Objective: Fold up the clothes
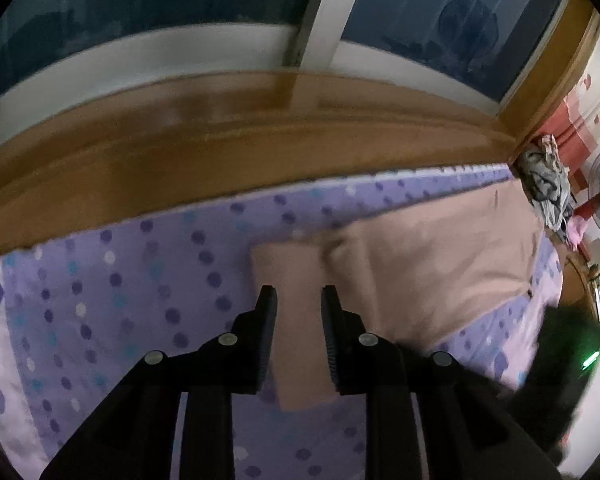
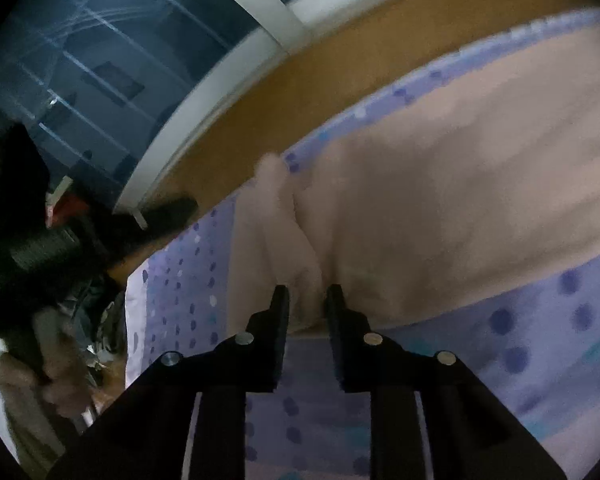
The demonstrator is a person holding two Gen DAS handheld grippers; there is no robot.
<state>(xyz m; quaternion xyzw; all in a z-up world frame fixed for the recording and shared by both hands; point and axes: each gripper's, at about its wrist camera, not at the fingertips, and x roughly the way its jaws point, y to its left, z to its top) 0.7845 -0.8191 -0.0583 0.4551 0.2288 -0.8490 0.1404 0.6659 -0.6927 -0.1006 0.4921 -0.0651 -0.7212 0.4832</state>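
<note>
The left gripper [image 1: 299,300] hangs over the near side of the bed, tipped steeply down. Its jaws are a little apart, and a folded strip of the pink garment [image 1: 440,256] lies flat on the bed between them. The cloth does not look pinched, so I think the jaws have let go.

The right gripper [image 2: 307,300] is at the near edge of the same garment [image 2: 440,200], tipped down too, but not as much. Its jaws are also a little apart, with a soft bunch of cloth between the fingers [image 2: 281,304]. They do not seem to squeeze it.

The garment lies spread on the purple dotted sheet [image 1: 100,300], reaching toward the far edge by the wooden ledge [image 1: 220,128]. A pile of other clothes [image 1: 548,188] sits at the far right corner.

The fold looks just laid down. To do this well, I think both hands should lift straight up so the cloth does not drag, then smooth that bunched part flat before the next fold.
</note>
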